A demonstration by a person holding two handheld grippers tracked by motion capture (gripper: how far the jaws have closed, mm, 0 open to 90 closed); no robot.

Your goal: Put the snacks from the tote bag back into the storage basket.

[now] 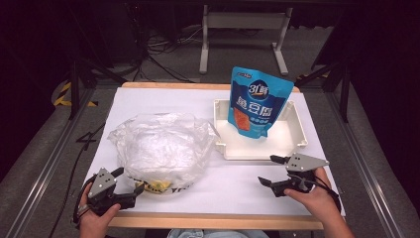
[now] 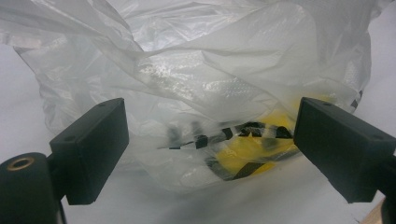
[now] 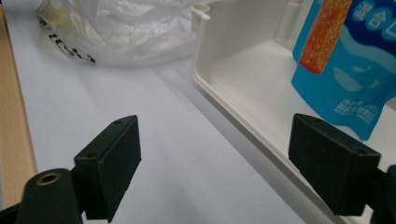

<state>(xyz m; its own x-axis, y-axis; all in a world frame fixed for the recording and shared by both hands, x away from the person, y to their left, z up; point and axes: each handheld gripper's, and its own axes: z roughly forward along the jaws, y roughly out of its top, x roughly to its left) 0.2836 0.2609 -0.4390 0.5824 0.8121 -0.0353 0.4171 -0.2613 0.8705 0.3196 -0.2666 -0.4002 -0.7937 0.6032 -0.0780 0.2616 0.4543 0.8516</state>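
Note:
A crumpled clear plastic bag (image 1: 161,146) with yellow and black print lies on the left half of the white table cover (image 1: 237,186). My left gripper (image 1: 130,179) rests at its near edge, open. In the left gripper view the bag (image 2: 210,70) bulges just beyond the jaws of my left gripper (image 2: 210,144), and neither pad presses on it. A blue snack pouch (image 1: 257,101) stands upright in a white tray (image 1: 257,153) at the right. My right gripper (image 1: 266,169) hovers open in front of the tray's near wall (image 3: 224,88), with nothing between the jaws of my right gripper (image 3: 215,158). The pouch (image 3: 355,60) is up to the right.
The table's wooden front edge (image 1: 213,220) runs just before both hands. Bare white cover lies between the bag (image 3: 116,32) and the tray. A metal frame rail (image 1: 369,173) flanks the table on the right, and cables lie on the floor (image 1: 163,49) behind.

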